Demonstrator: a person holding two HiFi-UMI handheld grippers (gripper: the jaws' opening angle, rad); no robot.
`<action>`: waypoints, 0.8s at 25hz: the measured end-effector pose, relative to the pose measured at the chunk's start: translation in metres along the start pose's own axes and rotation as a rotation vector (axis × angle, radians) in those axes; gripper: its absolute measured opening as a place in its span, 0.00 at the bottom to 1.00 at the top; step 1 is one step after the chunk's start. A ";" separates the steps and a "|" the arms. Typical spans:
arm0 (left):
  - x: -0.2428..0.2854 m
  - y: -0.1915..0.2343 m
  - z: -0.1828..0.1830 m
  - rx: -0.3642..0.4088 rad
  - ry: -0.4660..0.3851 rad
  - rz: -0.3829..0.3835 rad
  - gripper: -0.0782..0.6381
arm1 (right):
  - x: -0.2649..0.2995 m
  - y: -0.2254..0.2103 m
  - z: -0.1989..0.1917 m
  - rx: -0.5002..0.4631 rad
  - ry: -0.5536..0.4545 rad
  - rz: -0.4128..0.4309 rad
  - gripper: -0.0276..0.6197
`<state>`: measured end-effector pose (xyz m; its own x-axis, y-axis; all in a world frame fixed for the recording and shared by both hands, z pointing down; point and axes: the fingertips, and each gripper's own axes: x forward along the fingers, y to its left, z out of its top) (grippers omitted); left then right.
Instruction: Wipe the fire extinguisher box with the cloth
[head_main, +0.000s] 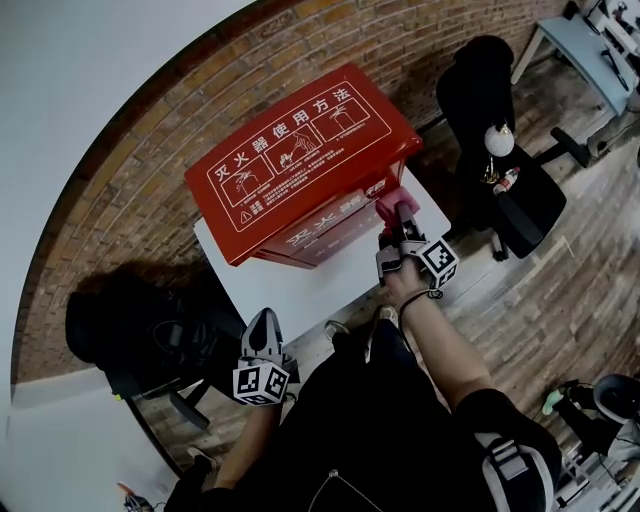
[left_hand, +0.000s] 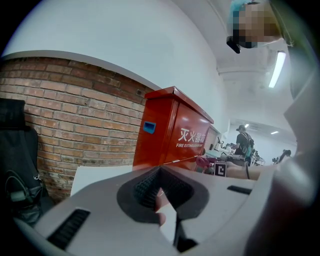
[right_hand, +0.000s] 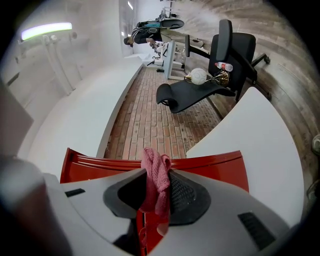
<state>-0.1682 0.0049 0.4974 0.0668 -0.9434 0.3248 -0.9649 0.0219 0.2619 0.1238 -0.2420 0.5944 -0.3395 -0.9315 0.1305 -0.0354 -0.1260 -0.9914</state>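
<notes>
The red fire extinguisher box (head_main: 300, 150) stands on a white table (head_main: 290, 290) against the brick wall, its lid printed with white instructions. My right gripper (head_main: 402, 222) is shut on a pink cloth (head_main: 392, 203) and holds it against the box's front right corner. In the right gripper view the cloth (right_hand: 156, 172) hangs bunched between the pads of that gripper (right_hand: 156, 192), with the box's red edge (right_hand: 210, 167) just beyond. My left gripper (head_main: 262, 322) hangs low by my body, short of the table, shut and empty. Its own view (left_hand: 160, 192) faces the box's side (left_hand: 175, 130).
A black office chair (head_main: 500, 170) carrying a white ball and a bottle stands right of the table. A dark bag and chair (head_main: 130, 330) sit on the floor at left. The brick wall (head_main: 130, 200) is behind the box. A grey desk (head_main: 590, 50) is far right.
</notes>
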 end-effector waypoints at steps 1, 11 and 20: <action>-0.001 0.000 -0.001 0.000 0.002 0.002 0.14 | 0.000 -0.004 -0.001 0.001 0.001 -0.011 0.22; -0.005 0.005 -0.008 -0.004 0.019 0.015 0.14 | 0.004 -0.026 0.000 -0.002 -0.009 -0.041 0.22; -0.004 0.005 -0.014 -0.004 0.030 0.014 0.14 | 0.007 -0.050 0.000 -0.013 -0.014 -0.082 0.22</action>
<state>-0.1696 0.0135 0.5095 0.0609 -0.9326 0.3558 -0.9648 0.0365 0.2606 0.1233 -0.2422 0.6448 -0.3220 -0.9230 0.2109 -0.0741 -0.1975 -0.9775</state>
